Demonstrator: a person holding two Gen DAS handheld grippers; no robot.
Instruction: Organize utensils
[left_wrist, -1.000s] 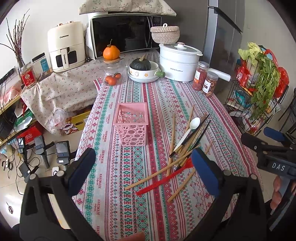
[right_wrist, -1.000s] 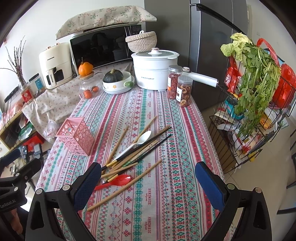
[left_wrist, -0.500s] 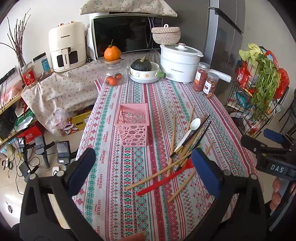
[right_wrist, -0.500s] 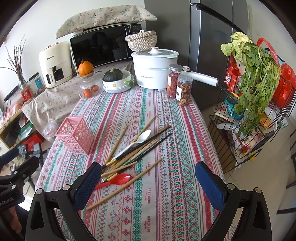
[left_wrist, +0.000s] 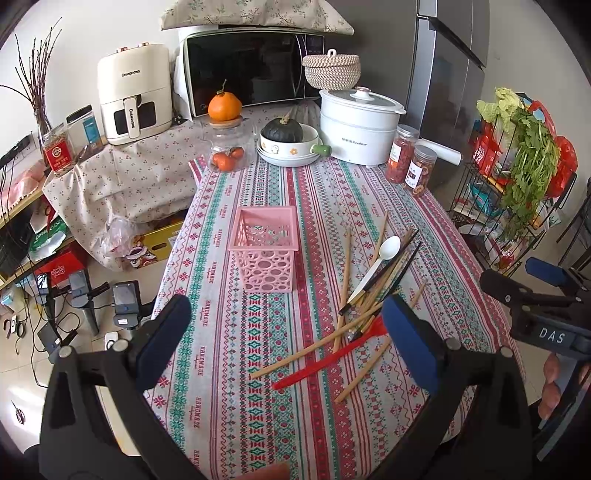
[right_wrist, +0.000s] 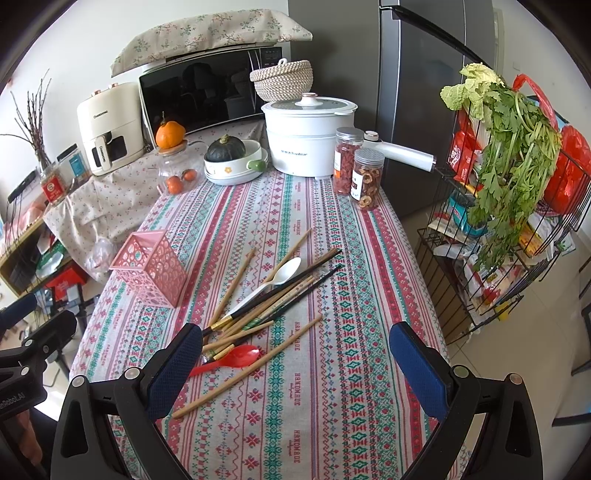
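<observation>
A pink perforated basket (left_wrist: 265, 254) stands empty on the patterned tablecloth; it also shows in the right wrist view (right_wrist: 151, 267). To its right lies a loose pile of wooden and dark chopsticks (left_wrist: 373, 295), a white spoon (left_wrist: 380, 258) and a red spoon (left_wrist: 332, 357). In the right wrist view the chopsticks (right_wrist: 266, 306), white spoon (right_wrist: 277, 278) and red spoon (right_wrist: 229, 360) lie just ahead of my gripper. My left gripper (left_wrist: 286, 341) is open and empty above the near table. My right gripper (right_wrist: 299, 363) is open and empty over the pile's near end.
At the table's far end stand a white cooker (left_wrist: 358, 127), two snack jars (left_wrist: 412, 158), a bowl with a squash (left_wrist: 288, 142) and a glass jar under an orange (left_wrist: 225, 144). A wire rack with greens (right_wrist: 509, 184) stands right of the table.
Both grippers stay open and empty. The views have shifted only slightly, with both drifting a little closer over the table.
</observation>
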